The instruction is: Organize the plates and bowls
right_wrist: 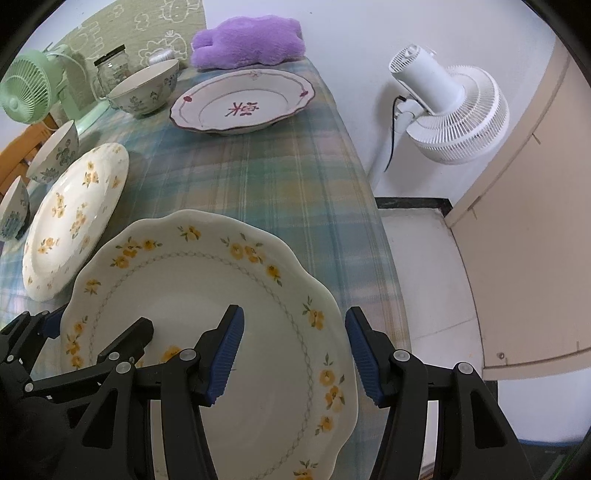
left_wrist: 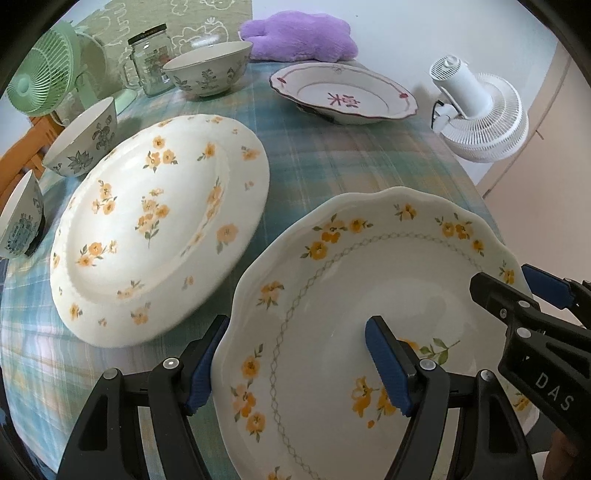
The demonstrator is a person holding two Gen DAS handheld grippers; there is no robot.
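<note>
A scalloped plate with yellow flowers (left_wrist: 351, 306) (right_wrist: 207, 295) sits near the table's front. My left gripper (left_wrist: 295, 365) is open and straddles its left rim, one finger outside, one inside. My right gripper (right_wrist: 295, 354) is open and straddles its right rim; it also shows in the left wrist view (left_wrist: 517, 291). A round flowered plate (left_wrist: 159, 225) (right_wrist: 70, 218) lies to the left. A red-trimmed plate (left_wrist: 343, 92) (right_wrist: 243, 99) lies at the back. Three blue-patterned bowls (left_wrist: 208, 68) (left_wrist: 83, 138) (left_wrist: 20, 218) stand at the left and back.
A green fan (left_wrist: 44, 74), a glass jar (left_wrist: 149, 59) and a purple plush (left_wrist: 299, 35) stand at the back of the plaid tablecloth (left_wrist: 332, 158). A white floor fan (right_wrist: 450, 107) stands right of the table, beside a beige door (right_wrist: 535, 221).
</note>
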